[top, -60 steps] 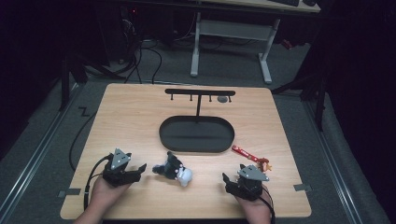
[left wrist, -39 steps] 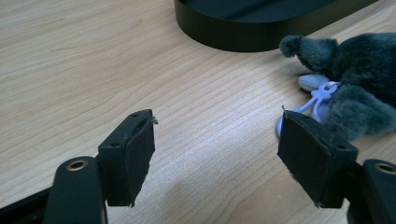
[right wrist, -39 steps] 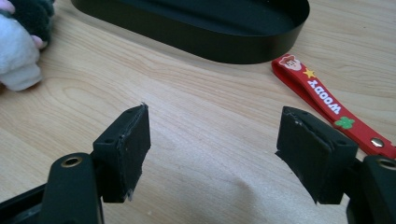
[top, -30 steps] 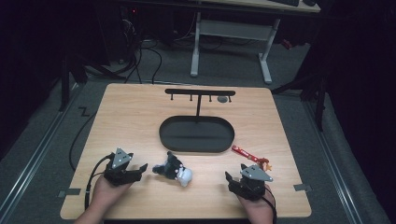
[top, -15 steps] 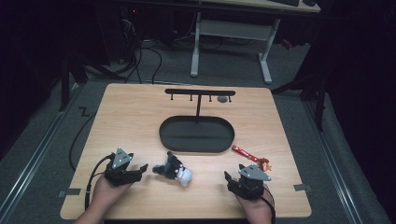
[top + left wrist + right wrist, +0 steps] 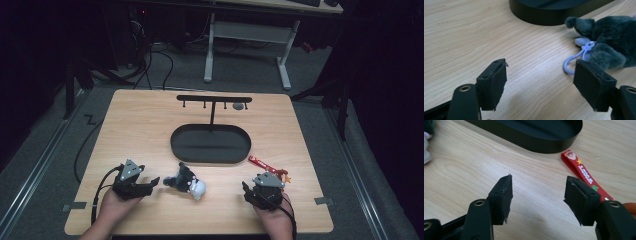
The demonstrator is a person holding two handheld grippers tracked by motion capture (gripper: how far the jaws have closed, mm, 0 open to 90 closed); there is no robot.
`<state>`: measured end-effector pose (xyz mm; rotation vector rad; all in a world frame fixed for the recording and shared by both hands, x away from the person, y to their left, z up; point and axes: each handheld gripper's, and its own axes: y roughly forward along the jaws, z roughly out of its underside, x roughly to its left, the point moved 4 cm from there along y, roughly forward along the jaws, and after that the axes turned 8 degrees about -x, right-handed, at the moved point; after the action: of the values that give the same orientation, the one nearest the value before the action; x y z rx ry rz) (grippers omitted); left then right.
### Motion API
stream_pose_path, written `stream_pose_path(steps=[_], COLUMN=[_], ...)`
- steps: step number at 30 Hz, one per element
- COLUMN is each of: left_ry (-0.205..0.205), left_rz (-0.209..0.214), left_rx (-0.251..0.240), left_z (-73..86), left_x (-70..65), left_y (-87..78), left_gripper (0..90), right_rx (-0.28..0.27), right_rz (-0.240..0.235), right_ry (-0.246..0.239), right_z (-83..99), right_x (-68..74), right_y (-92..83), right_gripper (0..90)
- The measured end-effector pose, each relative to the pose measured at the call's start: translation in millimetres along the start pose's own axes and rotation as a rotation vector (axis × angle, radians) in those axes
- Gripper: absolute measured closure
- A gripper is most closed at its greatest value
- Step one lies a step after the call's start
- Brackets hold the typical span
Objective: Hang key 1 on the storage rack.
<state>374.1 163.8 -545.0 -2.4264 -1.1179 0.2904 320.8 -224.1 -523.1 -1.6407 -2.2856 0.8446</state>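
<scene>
left claw (image 6: 540,82) open, empty; its view alone with plush toy's (image 6: 606,42) lilac loop (image 6: 570,62)

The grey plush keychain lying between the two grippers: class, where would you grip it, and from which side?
Probably by the pale blue clip loop, approached by the left gripper from the plush keychain's left. The loop lies flat on the table, pointing toward those open jaws, free of the fur.

Lit tabletop, dark surroundings, soft focus
</scene>
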Motion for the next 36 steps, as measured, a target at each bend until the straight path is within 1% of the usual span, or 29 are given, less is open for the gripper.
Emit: stream_pose_path(steps=[1,2,3,5,6,7,8,9,10,11,12,13,14,16,19,21,24,28,29,31,34,35,36], left_ry=[0.000,0.014,0.033,0.035,0.035,0.031,0.039,0.051,0.051,0.065,0.076,0.081,0.081,0.083,0.067,0.064,0.063,0.067,0.079,0.084,0.078,0.071,0.071], left_rz=[0.000,-0.005,-0.005,-0.003,-0.002,-0.003,-0.004,-0.005,-0.005,-0.010,-0.011,-0.009,-0.009,-0.008,0.004,0.005,0.005,0.013,0.013,0.014,0.023,0.026,0.026], left_rx=[0.000,-0.001,-0.006,-0.009,-0.016,-0.023,-0.026,-0.021,-0.021,-0.019,-0.019,-0.017,-0.017,-0.019,-0.017,-0.021,-0.025,-0.020,-0.015,-0.014,-0.012,-0.008,-0.005], left_z=[0.0,-0.1,-0.7,-1.3,-2.1,-2.8,-3.2,-3.3,-3.3,-3.4,-3.8,-4.4,-4.4,-5.0,-4.1,-4.5,-5.4,-4.7,-4.7,-5.0,-5.7,-5.1,-4.9], left_x=[0.0,-0.6,-0.9,-0.7,-0.1,0.5,1.3,1.2,1.2,0.4,-1.2,-2.2,-2.2,-3.5,-3.9,-3.3,-3.0,-4.7,-5.9,-6.5,-7.1,-7.5,-7.2], left_y=[0.0,-0.4,-1.7,-2.4,-2.7,-2.5,-1.4,-0.6,-0.6,0.2,0.4,-0.1,-0.1,-1.2,-3.4,-4.8,-4.2,-1.7,-0.5,0.1,1.2,1.5,1.1], left_gripper=[26.5,26.4,26.3,26.3,26.3,26.3,26.1,25.4,24.6,24.6,23.0,22.2,21.7,21.3,22.0,22.8,22.9,23.4,23.4,23.4,24.0,24.2,24.4], right_rx=[0.000,0.017,0.029,0.063,0.063,0.075,0.102,0.117,0.117,0.128,0.154,0.166,0.166,0.197,0.213,0.231,0.238,0.260,0.275,0.282,0.303,0.318,0.327], right_rz=[0.000,0.004,0.001,-0.003,-0.003,-0.006,-0.020,-0.029,-0.029,-0.038,-0.049,-0.053,-0.053,-0.066,-0.075,-0.084,-0.091,-0.102,-0.104,-0.105,-0.107,-0.113,-0.115], right_ry=[0.000,0.014,0.013,0.010,0.010,0.012,0.029,0.037,0.037,0.047,0.061,0.056,0.056,0.052,0.056,0.043,0.042,0.060,0.064,0.066,0.072,0.078,0.074], right_z=[0.0,-3.0,-4.5,-7.2,-7.2,-8.3,-10.1,-10.7,-10.7,-11.4,-13.0,-14.0,-14.0,-16.7,-17.9,-19.7,-20.6,-19.3,-17.9,-17.4,-16.3,-15.8,-15.4], right_x=[0.0,-1.3,-1.3,-0.4,-0.4,0.1,1.0,1.1,1.1,0.9,0.4,0.1,0.1,0.3,1.2,2.3,2.3,0.9,-0.6,-1.6,-4.5,-5.7,-6.5], right_y=[0.0,0.0,0.5,2.2,2.2,3.3,5.3,6.2,6.2,7.2,8.6,8.9,8.9,8.5,8.1,6.6,5.4,4.4,4.2,3.9,2.5,1.0,0.4], right_gripper=[39.7,39.2,39.2,38.8,38.8,38.8,38.8,38.5,38.5,38.1,37.9,38.0,38.0,38.2,38.6,39.0,38.7,37.5,37.1,36.9,36.7,36.8,36.7])
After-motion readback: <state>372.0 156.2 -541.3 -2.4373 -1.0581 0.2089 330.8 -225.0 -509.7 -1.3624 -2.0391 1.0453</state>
